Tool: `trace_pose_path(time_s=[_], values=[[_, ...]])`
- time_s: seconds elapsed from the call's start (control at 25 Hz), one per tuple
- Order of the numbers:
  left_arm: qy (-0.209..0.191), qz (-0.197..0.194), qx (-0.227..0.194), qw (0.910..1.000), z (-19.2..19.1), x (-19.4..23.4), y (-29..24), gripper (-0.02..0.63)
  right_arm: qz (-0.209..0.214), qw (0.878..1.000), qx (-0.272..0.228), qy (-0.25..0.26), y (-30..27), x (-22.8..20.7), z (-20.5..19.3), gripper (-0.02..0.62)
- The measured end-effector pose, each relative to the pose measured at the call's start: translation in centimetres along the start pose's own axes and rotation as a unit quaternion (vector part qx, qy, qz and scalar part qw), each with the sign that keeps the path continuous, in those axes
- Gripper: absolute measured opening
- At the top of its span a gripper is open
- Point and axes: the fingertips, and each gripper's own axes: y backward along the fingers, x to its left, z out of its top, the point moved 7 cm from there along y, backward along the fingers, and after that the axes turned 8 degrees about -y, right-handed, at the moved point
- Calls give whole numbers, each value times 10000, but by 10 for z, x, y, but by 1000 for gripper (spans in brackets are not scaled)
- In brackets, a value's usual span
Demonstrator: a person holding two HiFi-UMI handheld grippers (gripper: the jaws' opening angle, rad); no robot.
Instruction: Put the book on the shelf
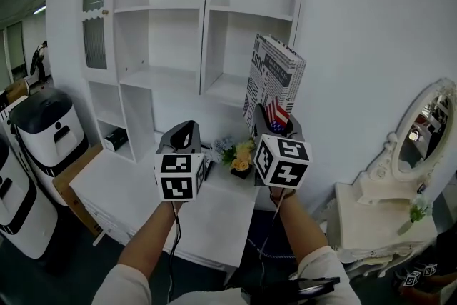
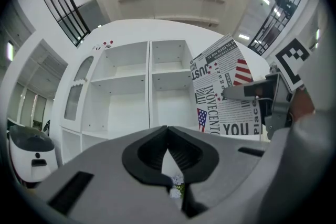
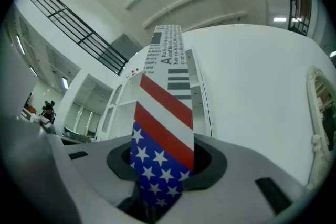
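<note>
The book (image 1: 275,78) has a newspaper-print cover and a stars-and-stripes spine, and it stands upright in my right gripper (image 1: 275,126), which is shut on its lower end. It hangs in front of the white shelf unit (image 1: 203,18), near the right-hand middle compartment (image 1: 232,53). In the right gripper view the flag spine (image 3: 163,134) rises from between the jaws of my right gripper (image 3: 163,165). My left gripper (image 1: 184,133) is to the left of the book, shut and empty. In the left gripper view the book's cover (image 2: 226,97) shows at right, beyond the closed left gripper (image 2: 168,134).
A white desk (image 1: 207,218) with a small flower bunch (image 1: 239,153) lies below the grippers. Two white floor appliances (image 1: 43,125) stand at left. A white vanity with an oval mirror (image 1: 421,132) is at right, beside the plain white wall (image 1: 371,46).
</note>
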Motion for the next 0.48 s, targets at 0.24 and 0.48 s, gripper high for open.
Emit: trace_pose_path(time_s=[0.24,0.48], values=[[-27,97,-122,9999,17,5,-7,8,62,9998,-162,45,-16,1,23,172],[179,266,-257,9992,35,24,-10,8,140,9995,-264,125,-30,5,48,173]])
